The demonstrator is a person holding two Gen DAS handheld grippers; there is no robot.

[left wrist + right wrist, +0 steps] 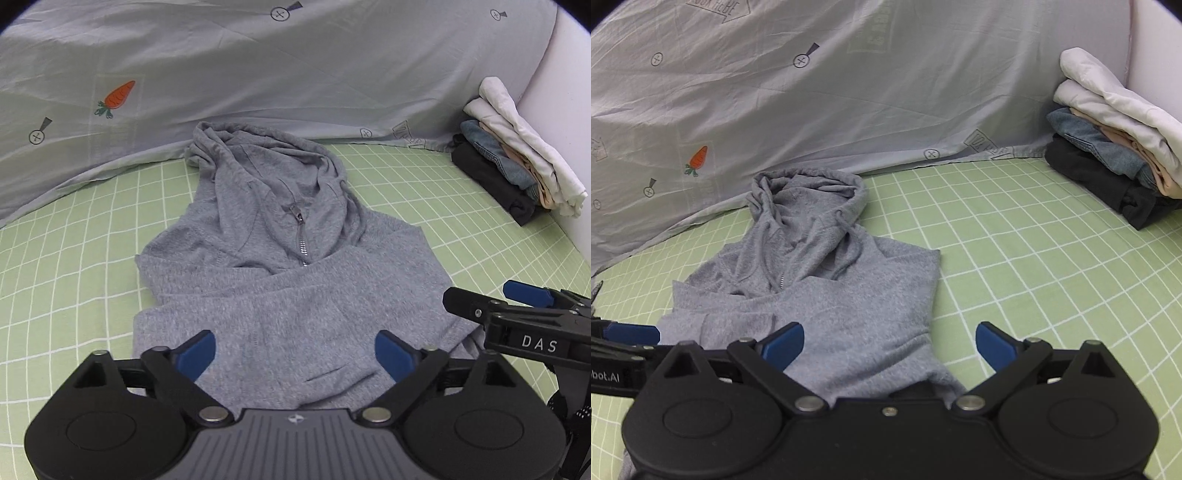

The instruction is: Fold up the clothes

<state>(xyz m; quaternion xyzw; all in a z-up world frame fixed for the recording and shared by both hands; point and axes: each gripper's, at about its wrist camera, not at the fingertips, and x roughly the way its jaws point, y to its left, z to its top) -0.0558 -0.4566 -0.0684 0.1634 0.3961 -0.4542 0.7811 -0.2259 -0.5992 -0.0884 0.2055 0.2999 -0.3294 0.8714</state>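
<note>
A grey zip hoodie (280, 280) lies flat on the green checked bed sheet (74, 266), hood pointing away, sleeves folded across the body. It also shows in the right wrist view (827, 295). My left gripper (295, 352) is open and empty, hovering over the hoodie's lower hem. My right gripper (890, 347) is open and empty over the hoodie's lower right corner. The right gripper also shows at the right edge of the left wrist view (517, 306). A blue finger (631, 334) of the left gripper shows at the left edge of the right wrist view.
A stack of folded clothes (517, 166), white on top and black at the bottom, sits at the far right against a white wall (554, 85); it also shows in the right wrist view (1115, 140). A pale blue sheet with carrot prints (258, 74) rises behind the hoodie.
</note>
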